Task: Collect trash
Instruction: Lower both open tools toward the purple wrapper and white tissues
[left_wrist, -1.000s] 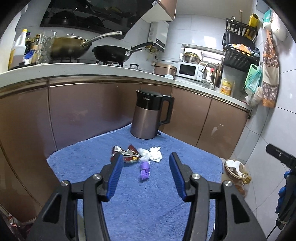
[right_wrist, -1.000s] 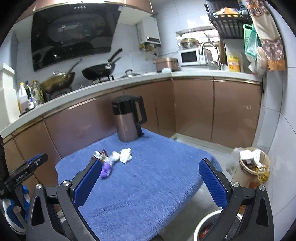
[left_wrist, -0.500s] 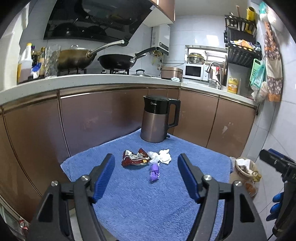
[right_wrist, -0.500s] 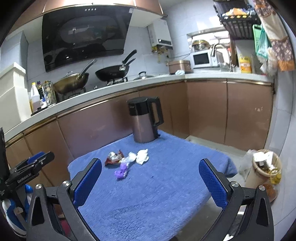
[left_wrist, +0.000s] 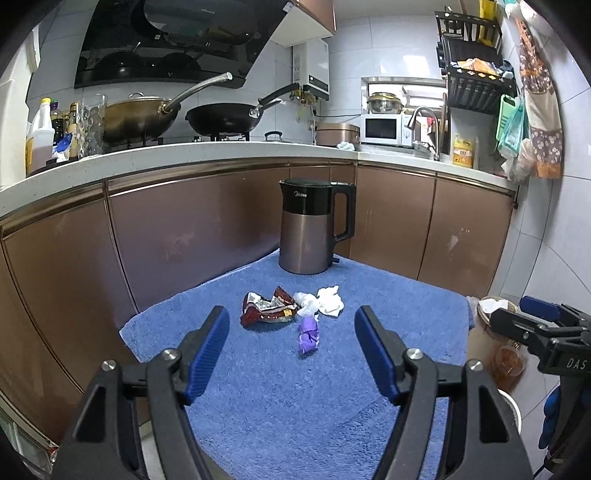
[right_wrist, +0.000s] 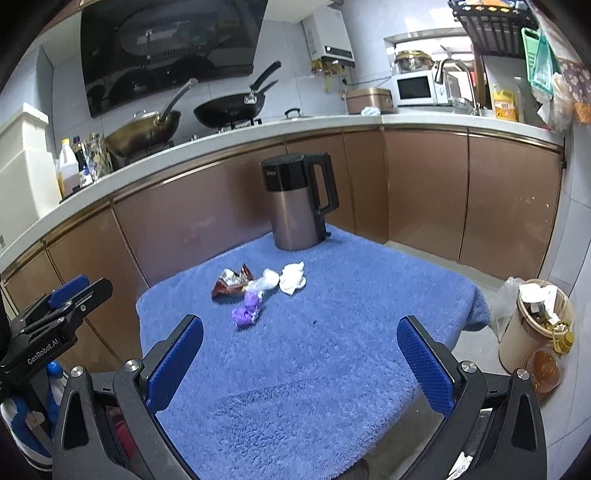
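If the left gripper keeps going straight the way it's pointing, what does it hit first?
Probably the purple wrapper: it lies nearest, roughly centred ahead of the open left gripper on the blue towel. Depth is unclear, so it might touch the towel just short of it.

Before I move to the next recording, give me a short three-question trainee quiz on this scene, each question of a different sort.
1. True or false: the left gripper is shut on the purple wrapper.
2. Multiple choice: what stands upright at the far end of the blue towel? A) kettle B) microwave C) wok
3. Fill in: the trash pieces on the towel are a red snack wrapper, a clear plastic bit, a purple wrapper and a crumpled white ____.

Key: 1 false, its fingers stand apart, nothing between them, and the right gripper is open too. 2 A. 3 tissue.
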